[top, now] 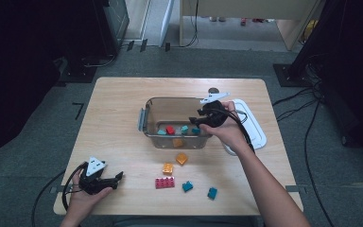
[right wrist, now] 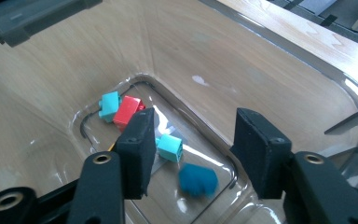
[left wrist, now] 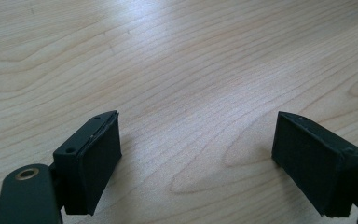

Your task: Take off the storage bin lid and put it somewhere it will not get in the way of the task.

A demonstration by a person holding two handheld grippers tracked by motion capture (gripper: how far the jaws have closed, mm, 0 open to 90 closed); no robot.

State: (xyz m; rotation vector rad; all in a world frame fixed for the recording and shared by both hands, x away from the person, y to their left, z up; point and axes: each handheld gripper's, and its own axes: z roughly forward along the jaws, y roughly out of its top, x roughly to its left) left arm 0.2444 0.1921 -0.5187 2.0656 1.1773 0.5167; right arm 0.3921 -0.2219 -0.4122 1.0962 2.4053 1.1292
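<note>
The right gripper [top: 197,121] hung over the right end of the bin [top: 147,124], its jaws apart and gripping nothing; in the right gripper view a dark teal block [right wrist: 198,179] showed below and between the pads [right wrist: 137,151], smeared into a soft blob so its shape could not be made out, and whether it had touched the floor of the bin could not be told. Beside it on the bin floor lay a light teal cube [right wrist: 170,148], partly hidden behind the left jaw, and farther in a red block [right wrist: 127,111] touching another light teal block [right wrist: 108,105]. The bin was clear, smooth plastic with rounded corners, and the wood grain showed through its walls. From above, an orange block [top: 177,142] could be seen through the near wall, blurred by it. Right of the bin lay a white lid [top: 255,127], partly covered by the right hand [top: 229,132]. On the pale wooden table [top: 118,109] near the bin lay two orange blocks [top: 182,158], a flat pink studded brick [top: 165,182] and two teal blocks [top: 187,186]. At the near left corner the left gripper [top: 119,177] rested with its jaws wide apart and empty over bare wood.
</note>
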